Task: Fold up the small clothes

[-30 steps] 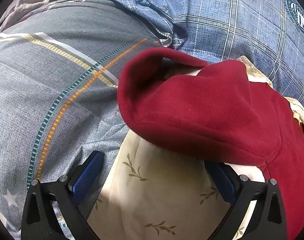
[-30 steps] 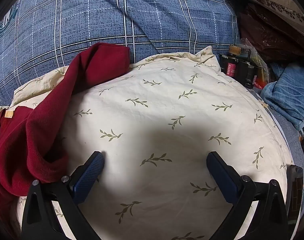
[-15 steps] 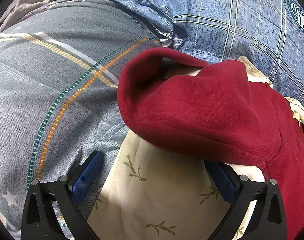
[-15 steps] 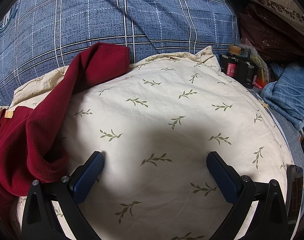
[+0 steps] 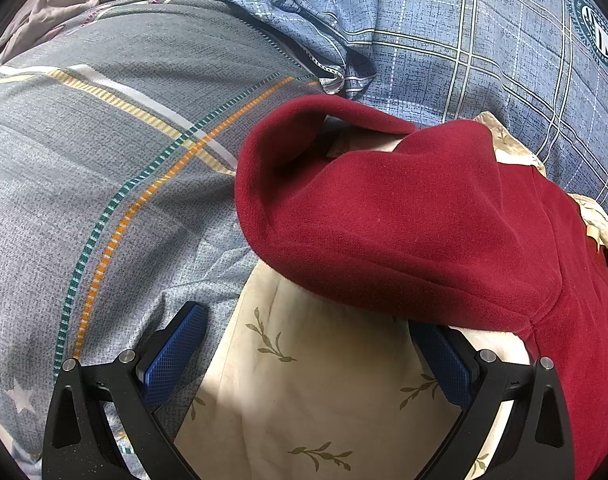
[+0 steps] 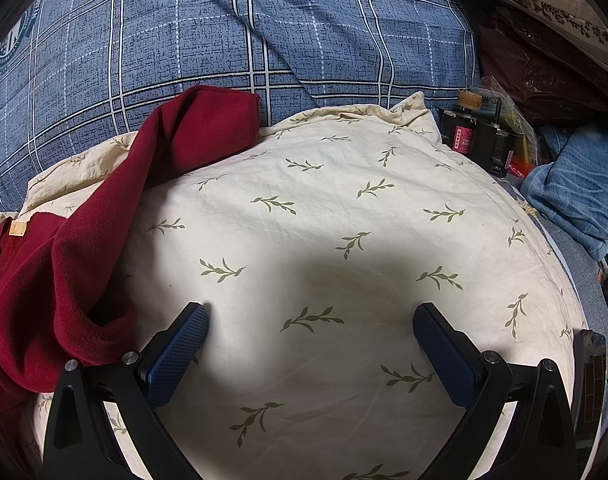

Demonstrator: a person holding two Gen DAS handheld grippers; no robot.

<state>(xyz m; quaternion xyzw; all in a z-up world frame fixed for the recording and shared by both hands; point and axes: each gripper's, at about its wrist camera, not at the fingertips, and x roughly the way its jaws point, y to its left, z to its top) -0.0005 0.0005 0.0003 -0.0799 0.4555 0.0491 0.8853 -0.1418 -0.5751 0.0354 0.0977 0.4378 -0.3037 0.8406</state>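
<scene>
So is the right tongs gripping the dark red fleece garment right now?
No, the right tongs are open over the cream leaf-print pillow, and the dark red fleece garment lies beside them, ungripped.

The left gripper (image 5: 308,344) has 2 matte black angular fingers, each faced with a blue pad (image 5: 171,356) of fine mesh texture. 2 round silver screws sit on each finger near the pad's base. The right gripper (image 6: 310,344) is the same build: black arms, blue textured pads (image 6: 175,354), 2 silver screws per side.
</scene>
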